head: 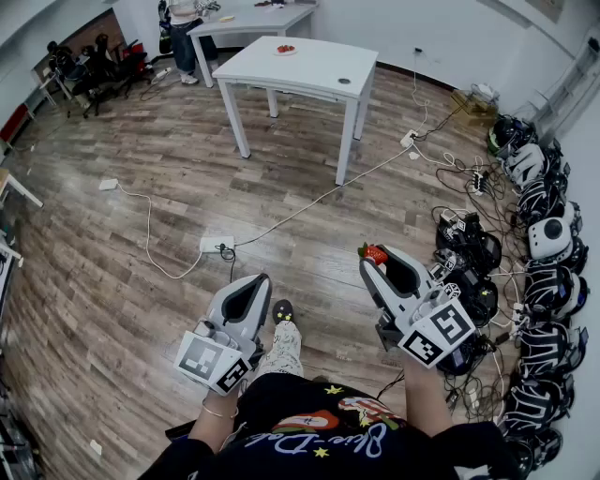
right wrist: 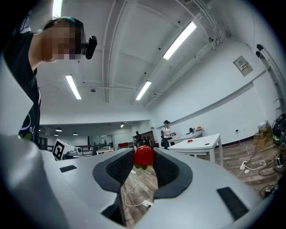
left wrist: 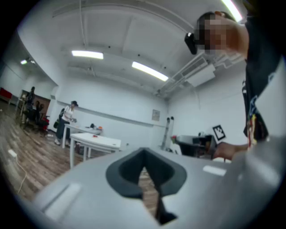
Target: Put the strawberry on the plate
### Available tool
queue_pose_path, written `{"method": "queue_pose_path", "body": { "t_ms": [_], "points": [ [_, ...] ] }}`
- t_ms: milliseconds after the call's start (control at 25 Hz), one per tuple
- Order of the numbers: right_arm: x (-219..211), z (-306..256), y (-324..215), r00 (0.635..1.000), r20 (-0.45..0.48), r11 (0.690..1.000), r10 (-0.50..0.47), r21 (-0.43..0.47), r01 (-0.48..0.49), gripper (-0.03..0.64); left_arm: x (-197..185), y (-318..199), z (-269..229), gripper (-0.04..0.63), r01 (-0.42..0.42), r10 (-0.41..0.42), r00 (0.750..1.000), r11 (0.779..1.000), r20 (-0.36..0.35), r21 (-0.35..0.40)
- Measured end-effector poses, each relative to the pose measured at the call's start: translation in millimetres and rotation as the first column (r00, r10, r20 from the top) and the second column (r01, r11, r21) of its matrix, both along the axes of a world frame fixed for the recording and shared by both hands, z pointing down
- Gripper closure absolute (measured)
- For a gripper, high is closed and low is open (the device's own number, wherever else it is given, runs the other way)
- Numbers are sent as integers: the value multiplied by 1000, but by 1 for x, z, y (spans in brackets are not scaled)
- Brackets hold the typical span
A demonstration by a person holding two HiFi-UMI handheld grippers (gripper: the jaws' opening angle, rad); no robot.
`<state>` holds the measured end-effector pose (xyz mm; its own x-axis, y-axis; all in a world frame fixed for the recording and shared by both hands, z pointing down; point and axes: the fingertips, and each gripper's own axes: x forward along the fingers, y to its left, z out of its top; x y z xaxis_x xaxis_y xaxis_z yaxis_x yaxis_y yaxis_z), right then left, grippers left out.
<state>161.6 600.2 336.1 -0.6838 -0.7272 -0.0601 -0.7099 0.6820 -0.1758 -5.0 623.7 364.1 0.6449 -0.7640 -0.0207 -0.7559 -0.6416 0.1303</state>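
Observation:
My right gripper (head: 377,259) is shut on a red strawberry (head: 373,253), held at the very tips over the wooden floor. In the right gripper view the strawberry (right wrist: 143,156) sits squeezed between the dark pads (right wrist: 166,167), green leaves downward. A small plate (head: 285,50) with something red on it lies on the white table (head: 314,66) far ahead; the right gripper view also shows this plate (right wrist: 191,141). My left gripper (head: 260,280) hangs lower left, shut with nothing in it; its pads (left wrist: 134,172) meet in the left gripper view.
A second table with a person (head: 184,26) stands behind the first. Cables and a power strip (head: 214,245) lie on the floor between me and the table. Several headsets (head: 548,239) and cords line the right wall. Chairs (head: 84,67) stand at the far left.

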Motion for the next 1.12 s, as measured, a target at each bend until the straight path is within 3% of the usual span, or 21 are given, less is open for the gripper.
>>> {"method": "queue_pose_path", "body": {
  "t_ms": [240, 600, 760, 1120],
  "points": [
    [-25, 2, -96, 1000, -6, 1000, -2, -11, 2, 471, -17, -95, 6, 597, -42, 42, 998, 999, -54, 0],
    [-104, -18, -271, 1000, -24, 1000, -19, -1, 19, 471, -82, -266, -18, 597, -78, 83, 994, 995, -73, 68],
    [-132, -10, -327, 997, -66, 999, -33, -1, 33, 471, -103, -321, -11, 597, -84, 86, 995, 995, -49, 54],
    [-118, 9, -464, 996, -86, 999, -17, -39, 14, 471, -97, -447, 7, 597, -103, 103, 994, 995, -26, 0]
  ]
}}
